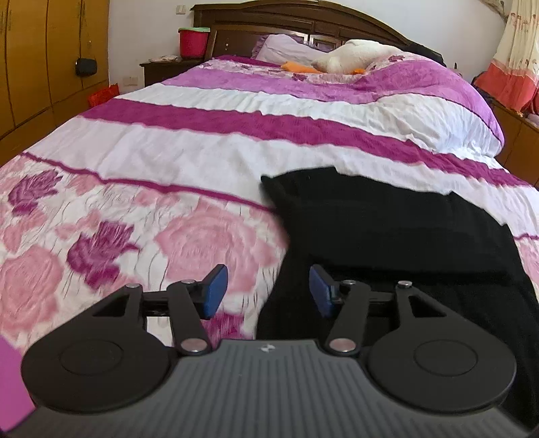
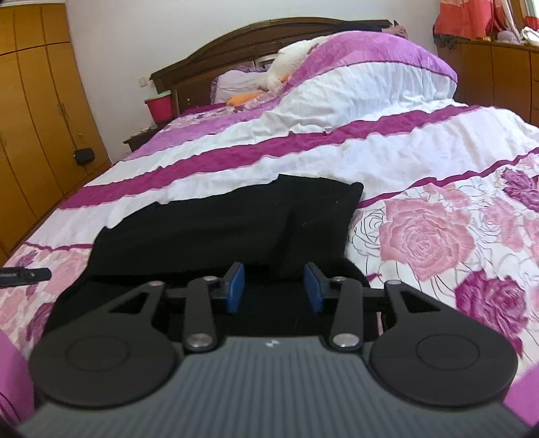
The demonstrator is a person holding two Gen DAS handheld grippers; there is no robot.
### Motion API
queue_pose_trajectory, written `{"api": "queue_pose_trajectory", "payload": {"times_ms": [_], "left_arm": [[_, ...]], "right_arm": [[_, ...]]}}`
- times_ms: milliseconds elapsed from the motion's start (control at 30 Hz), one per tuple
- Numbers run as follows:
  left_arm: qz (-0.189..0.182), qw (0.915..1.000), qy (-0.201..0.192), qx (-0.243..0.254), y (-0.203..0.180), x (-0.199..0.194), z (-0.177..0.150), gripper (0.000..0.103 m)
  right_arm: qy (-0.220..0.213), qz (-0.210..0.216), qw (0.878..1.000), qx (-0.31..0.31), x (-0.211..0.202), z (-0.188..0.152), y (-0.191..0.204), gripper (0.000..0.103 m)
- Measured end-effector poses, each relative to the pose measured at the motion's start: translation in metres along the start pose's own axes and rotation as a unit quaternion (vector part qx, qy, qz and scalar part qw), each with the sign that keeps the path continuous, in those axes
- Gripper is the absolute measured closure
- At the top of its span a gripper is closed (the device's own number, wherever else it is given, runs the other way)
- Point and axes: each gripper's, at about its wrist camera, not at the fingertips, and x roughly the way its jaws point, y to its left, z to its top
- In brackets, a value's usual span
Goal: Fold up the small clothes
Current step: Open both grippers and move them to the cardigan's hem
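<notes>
Your left tongs (image 1: 267,291), with blue pads, stand spread with nothing pinched; the left edge of the folded black fabric garment (image 1: 387,229) lies below the gap between them. Your right tongs (image 2: 273,288) are likewise spread and empty, poised above the garment's (image 2: 229,222) near part. The garment lies flat on the bed's quilt (image 1: 168,151), white with magenta stripes and pink printed roses, its far edge on the white band. Beyond, a white plush toy (image 1: 353,55) rests by a lilac pillow (image 1: 283,49) against the dark wooden headboard (image 1: 303,20). A red bucket (image 1: 192,42) stands on the nightstand beside yellow wooden wardrobes (image 1: 50,50).
</notes>
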Motion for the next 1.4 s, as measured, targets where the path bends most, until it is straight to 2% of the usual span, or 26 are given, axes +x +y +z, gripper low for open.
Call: {"api": "queue_pose_trajectory", "payload": {"times_ms": [133, 400, 633, 967, 1133, 1400], "left_arm": [[-0.008, 0.9999, 0.007, -0.004, -0.001, -0.026, -0.017, 0.041], [-0.021, 0.9994, 0.023, -0.012, -0.004, -0.065, -0.053, 0.038], [-0.022, 0.9988, 0.038, -0.024, 0.002, -0.087, -0.091, 0.037], [-0.039, 0.9955, 0.08, -0.032, 0.008, -0.087, -0.14, 0.036], [-0.041, 0.995, 0.091, -0.011, -0.001, -0.082, -0.158, 0.035], [-0.059, 0.9927, 0.098, 0.037, -0.017, -0.08, -0.179, 0.029]], "right_arm": [[0.008, 0.012, 1.0, 0.011, -0.025, -0.008, 0.002, 0.06], [0.007, 0.009, 1.0, 0.009, -0.079, -0.028, 0.009, 0.06], [0.016, 0.008, 1.0, 0.022, -0.109, -0.062, 0.004, 0.06], [0.059, -0.041, 0.997, 0.017, -0.108, -0.115, -0.002, 0.06], [0.071, -0.059, 0.996, 0.012, -0.106, -0.131, -0.008, 0.06], [0.082, -0.046, 0.995, 0.016, -0.102, -0.146, -0.009, 0.059]]}}
